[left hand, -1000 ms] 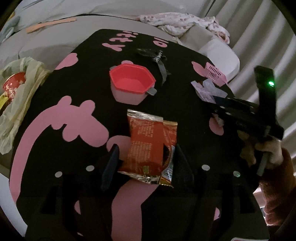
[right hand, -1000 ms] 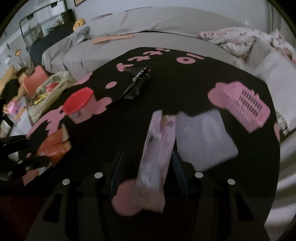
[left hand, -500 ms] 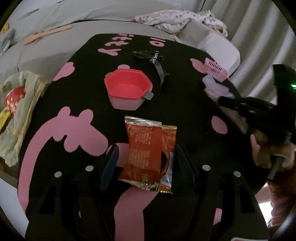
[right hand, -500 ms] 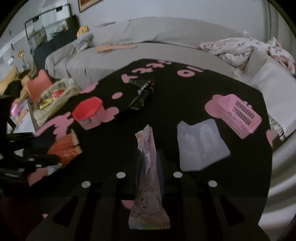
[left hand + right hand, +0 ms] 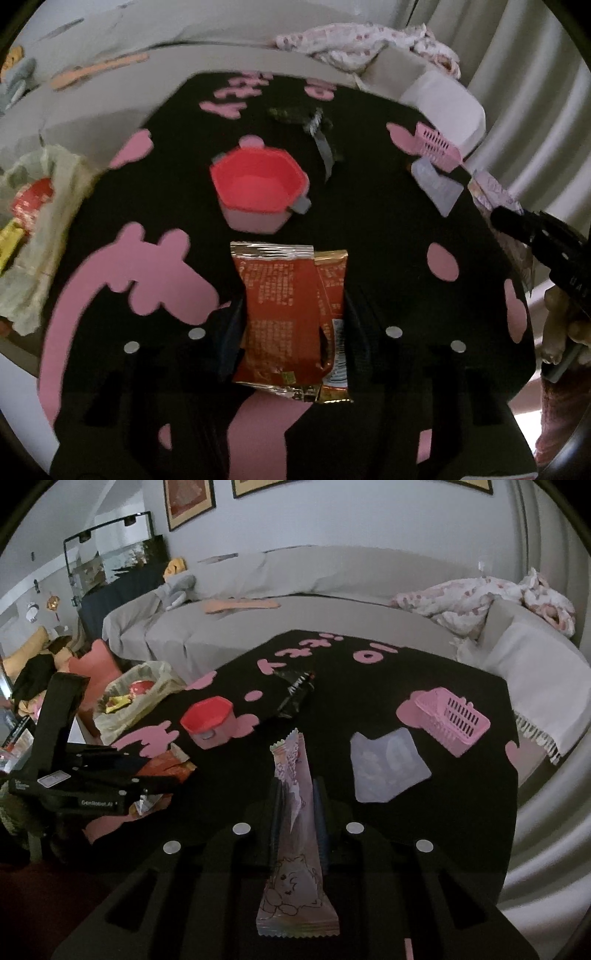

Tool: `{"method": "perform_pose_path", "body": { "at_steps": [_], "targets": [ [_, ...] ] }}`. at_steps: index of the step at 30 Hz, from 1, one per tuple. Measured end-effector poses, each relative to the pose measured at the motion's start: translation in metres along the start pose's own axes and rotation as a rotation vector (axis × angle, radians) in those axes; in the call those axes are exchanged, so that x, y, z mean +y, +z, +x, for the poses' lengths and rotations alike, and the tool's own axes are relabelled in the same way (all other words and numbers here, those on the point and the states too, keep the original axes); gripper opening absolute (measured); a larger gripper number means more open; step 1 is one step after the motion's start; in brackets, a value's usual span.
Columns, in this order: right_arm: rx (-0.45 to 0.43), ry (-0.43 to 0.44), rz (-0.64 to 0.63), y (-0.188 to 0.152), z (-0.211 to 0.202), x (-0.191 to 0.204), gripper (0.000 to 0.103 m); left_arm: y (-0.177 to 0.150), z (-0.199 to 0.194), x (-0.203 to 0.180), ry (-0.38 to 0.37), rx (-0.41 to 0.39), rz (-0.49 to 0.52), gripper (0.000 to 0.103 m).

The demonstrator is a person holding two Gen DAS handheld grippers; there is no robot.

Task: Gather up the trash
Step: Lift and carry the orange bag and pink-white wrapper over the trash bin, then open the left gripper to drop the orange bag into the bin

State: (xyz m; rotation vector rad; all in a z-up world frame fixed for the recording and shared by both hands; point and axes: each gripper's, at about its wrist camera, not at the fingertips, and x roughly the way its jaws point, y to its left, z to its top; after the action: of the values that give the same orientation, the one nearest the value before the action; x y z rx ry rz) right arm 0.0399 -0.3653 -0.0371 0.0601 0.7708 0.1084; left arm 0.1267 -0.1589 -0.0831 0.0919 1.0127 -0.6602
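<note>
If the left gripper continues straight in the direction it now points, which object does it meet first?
Probably the red hexagonal container. It sits just beyond the red snack packets between the closing jaws of the left gripper, though depth is unclear and the black mat could come first.

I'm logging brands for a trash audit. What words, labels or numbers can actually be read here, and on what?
"GenRobot.AI": white print on the left tongs' body, right wrist view.
Pink cut-out letters on the black table cover: seen upside down, not readable.
Red packets: dense print, too small to read.
Pink wrapper: cartoon drawing, no legible words.
Black wrapper: white print, blurred.
White sticker on the left tongs: unreadable.
</note>
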Motion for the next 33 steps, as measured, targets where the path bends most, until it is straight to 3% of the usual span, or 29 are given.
{"method": "perform_pose_path", "body": {
  "at_steps": [10,14,19,28,33],
  "targets": [
    [-0.138,0.087,-0.082,0.05,-0.026,0.05,0.017,0.01,-0.085,0.016,0.066,-0.217,-0.007,0.047],
    [-0.199,0.129,-0.134,0.081,-0.031,0.083,0.017,0.018,-0.13,0.052,0.134,-0.333,-0.069,0.047],
    [-0.215,0.176,-0.189,0.11,-0.017,0.121,0.017,0.022,-0.16,0.108,0.196,-0.409,-0.183,0.047],
    [-0.169,0.227,-0.218,0.14,0.033,0.156,0.017,0.024,-0.152,0.226,0.303,-0.432,-0.407,0.047],
    [-0.116,0.224,-0.219,0.152,0.065,0.162,0.017,0.035,-0.123,0.264,0.277,-0.395,-0.468,0.047]
  ]
}}
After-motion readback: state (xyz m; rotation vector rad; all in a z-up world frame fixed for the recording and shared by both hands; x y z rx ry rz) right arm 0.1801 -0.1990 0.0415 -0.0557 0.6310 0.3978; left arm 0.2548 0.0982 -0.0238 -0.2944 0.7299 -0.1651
